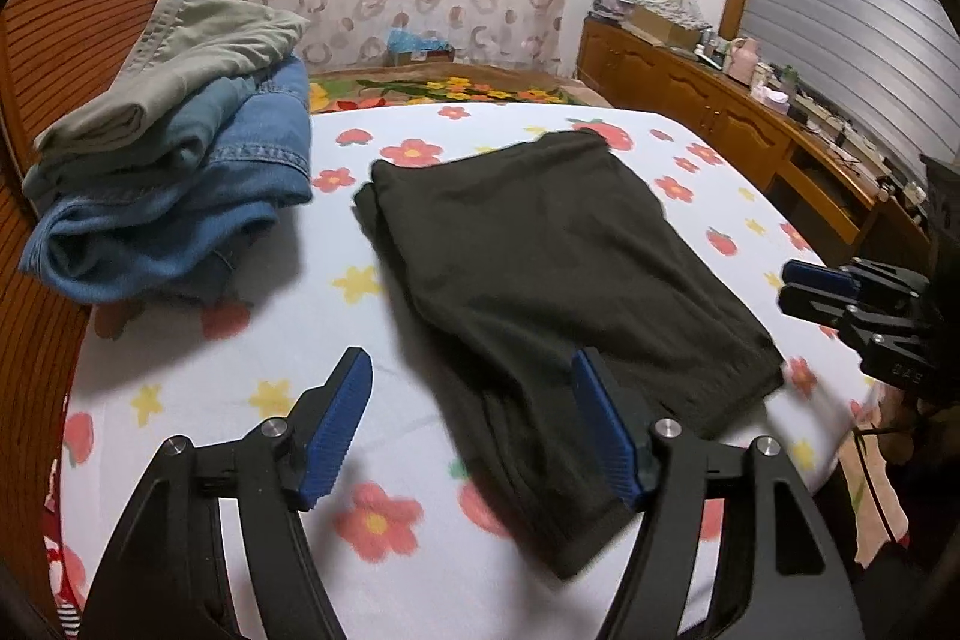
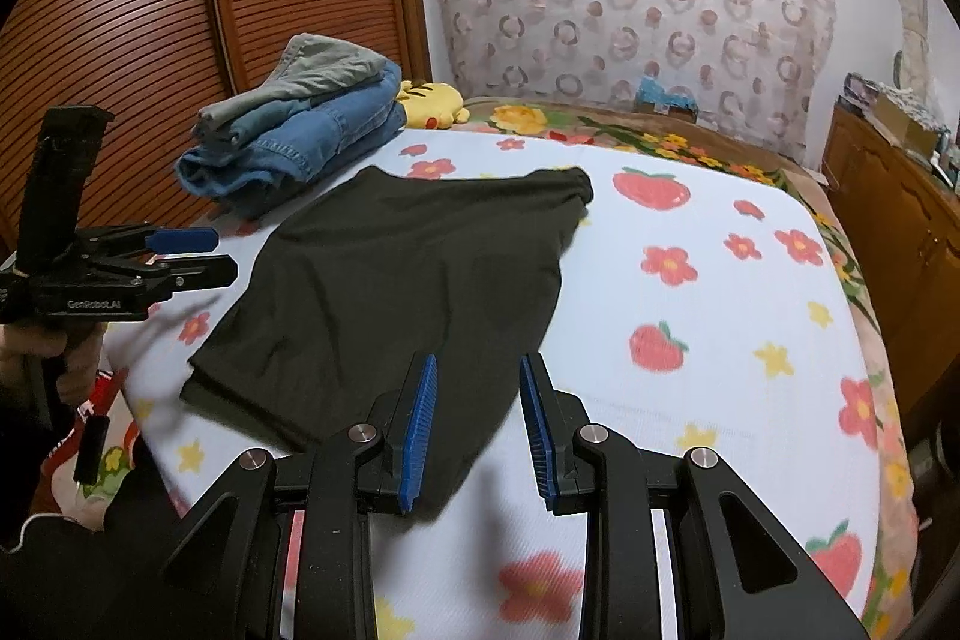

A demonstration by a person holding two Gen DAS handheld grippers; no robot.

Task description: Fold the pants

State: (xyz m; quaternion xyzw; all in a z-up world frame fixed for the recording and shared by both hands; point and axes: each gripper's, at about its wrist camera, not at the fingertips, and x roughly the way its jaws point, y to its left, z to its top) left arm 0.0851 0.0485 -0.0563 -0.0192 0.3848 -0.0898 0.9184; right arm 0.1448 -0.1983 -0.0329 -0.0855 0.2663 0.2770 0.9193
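Left wrist view shows the dark pants (image 1: 558,250) lying folded flat on the flowered bed sheet (image 1: 198,388). The left gripper (image 1: 474,424) hangs above their near edge with its fingers spread wide and nothing between them. In the right wrist view the right gripper (image 2: 477,430) has its fingers partly apart, also empty, over the near corner of the pants (image 2: 390,292). A pile of folded jeans (image 2: 300,142) sits near the far left corner, beside a yellow plush toy (image 2: 432,100).

Your left gripper (image 1: 471,418) hangs above the bed's near edge, jaws spread wide with nothing between the pads. Your right gripper (image 2: 477,427) tilts downward, jaws partly apart, gripping nothing.
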